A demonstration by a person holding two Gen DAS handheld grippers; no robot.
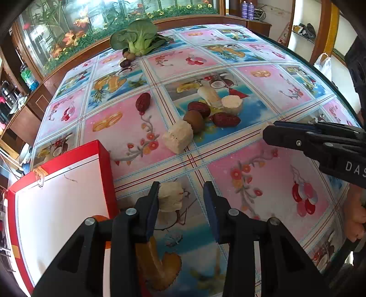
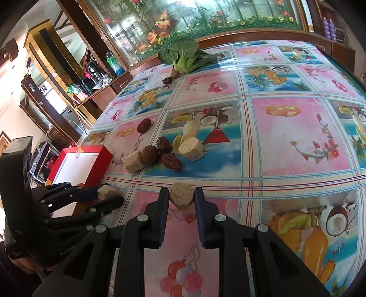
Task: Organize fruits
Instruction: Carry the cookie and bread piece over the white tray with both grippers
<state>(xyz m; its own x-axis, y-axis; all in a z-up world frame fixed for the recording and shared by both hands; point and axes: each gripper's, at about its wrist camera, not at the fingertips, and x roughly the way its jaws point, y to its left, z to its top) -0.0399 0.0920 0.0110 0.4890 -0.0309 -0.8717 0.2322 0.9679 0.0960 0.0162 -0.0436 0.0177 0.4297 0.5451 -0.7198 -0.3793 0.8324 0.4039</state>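
My left gripper (image 1: 180,194) is open; a pale cut fruit chunk (image 1: 170,197) lies on the table against its left finger. It also shows in the right wrist view (image 2: 106,192) between the left gripper's fingers. My right gripper (image 2: 181,196) is shut on another pale chunk (image 2: 181,197), held just above the table. A red box with a white inside (image 1: 57,201) stands left of my left gripper. Mid-table lie a kiwi (image 1: 194,121), red dates (image 1: 226,119), (image 1: 143,101), and more pale chunks (image 1: 178,139), (image 1: 232,104).
A bok choy (image 1: 139,37) with small fruits beside it lies at the table's far edge (image 1: 196,19). A wooden cabinet with flowered glass stands behind. The right gripper's body (image 1: 320,141) reaches in from the right.
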